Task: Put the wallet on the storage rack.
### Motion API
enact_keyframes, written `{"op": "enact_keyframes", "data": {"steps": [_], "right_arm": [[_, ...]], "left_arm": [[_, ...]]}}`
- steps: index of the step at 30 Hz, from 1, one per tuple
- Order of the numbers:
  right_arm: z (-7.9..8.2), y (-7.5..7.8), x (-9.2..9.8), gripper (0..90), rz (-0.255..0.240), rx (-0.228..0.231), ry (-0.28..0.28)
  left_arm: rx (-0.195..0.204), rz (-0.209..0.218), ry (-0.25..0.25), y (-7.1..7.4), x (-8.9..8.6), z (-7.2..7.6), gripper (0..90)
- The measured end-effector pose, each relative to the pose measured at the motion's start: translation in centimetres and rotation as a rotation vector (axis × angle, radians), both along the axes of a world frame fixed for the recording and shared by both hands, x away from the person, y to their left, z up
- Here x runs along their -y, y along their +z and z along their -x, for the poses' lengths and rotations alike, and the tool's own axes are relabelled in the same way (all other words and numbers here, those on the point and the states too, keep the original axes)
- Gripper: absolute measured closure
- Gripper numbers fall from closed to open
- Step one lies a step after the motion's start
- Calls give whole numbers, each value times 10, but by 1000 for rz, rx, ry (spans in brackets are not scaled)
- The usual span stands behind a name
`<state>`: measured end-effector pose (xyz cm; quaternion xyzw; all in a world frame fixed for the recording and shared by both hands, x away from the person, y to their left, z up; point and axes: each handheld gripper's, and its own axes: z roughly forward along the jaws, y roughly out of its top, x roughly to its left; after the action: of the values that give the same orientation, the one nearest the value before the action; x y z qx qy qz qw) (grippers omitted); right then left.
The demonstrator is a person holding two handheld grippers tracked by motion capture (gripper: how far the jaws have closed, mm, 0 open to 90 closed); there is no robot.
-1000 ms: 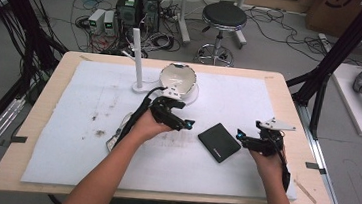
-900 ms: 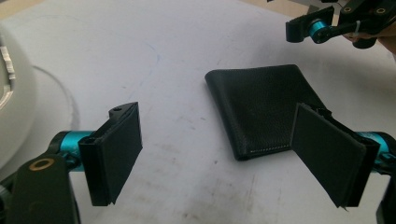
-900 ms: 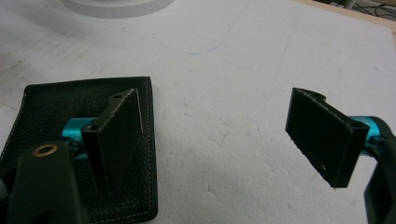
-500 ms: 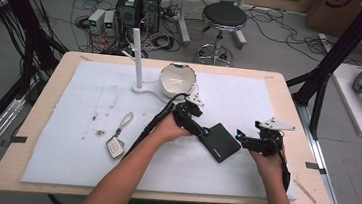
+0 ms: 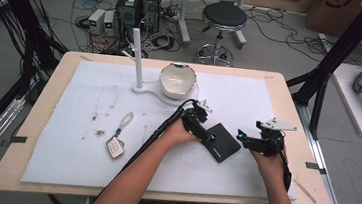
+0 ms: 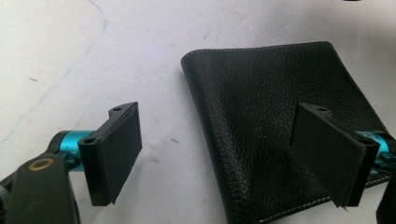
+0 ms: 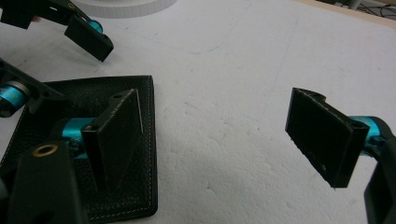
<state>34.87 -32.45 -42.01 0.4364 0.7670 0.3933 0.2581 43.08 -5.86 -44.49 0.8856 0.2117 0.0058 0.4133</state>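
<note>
The left hand-held gripper is spread wide, and its jaws stand on both sides of the left edge of the wallet: in the left gripper view one jaw is over the white mat just beside the wallet, and the other jaw is over the black leather. I cannot tell if the jaws touch the leather. The right hand-held gripper is also spread wide and holds nothing. It is just beside the right edge of the wallet, with its tips pointing toward it. In the right gripper view one jaw is over the near corner of the wallet and the other jaw is over the bare mat, well apart from it; the left hand-held gripper shows there at the far side of the wallet. The wallet lies flat and closed on the mat, right of the middle of the bench, turned at an angle to the bench edges. Behind it stands a white bowl on a white base with an upright post. Far to the left, well apart from both hands, a key fob with a strap lies on the mat near some dark stains.
</note>
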Motion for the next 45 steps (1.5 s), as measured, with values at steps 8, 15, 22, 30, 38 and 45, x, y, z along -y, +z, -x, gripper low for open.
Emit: {"op": "enact_keyframes", "data": {"steps": [8, 15, 22, 30, 38, 45], "right_arm": [[0, -1, -1, 188, 6, -6, -1], [-1, -1, -2, 188, 11, -8, 3], [-1, -2, -3, 188, 15, -13, 3], [0, -1, -2, 188, 10, -7, 2], [0, -2, 2, 188, 4, -2, -6], [1, -1, 3, 188, 4, -4, -12]], "left_arm": [[5, -7, -10, -2, 4, 3, 208], [-39, 47, -40, -4, 1, 6, 435], [-41, 93, -6, -6, -1, 10, 574], [-28, 111, 38, -4, -5, 12, 765], [-34, 149, 24, 6, -10, 12, 805], [-4, 179, 17, 28, -21, 15, 809]]}}
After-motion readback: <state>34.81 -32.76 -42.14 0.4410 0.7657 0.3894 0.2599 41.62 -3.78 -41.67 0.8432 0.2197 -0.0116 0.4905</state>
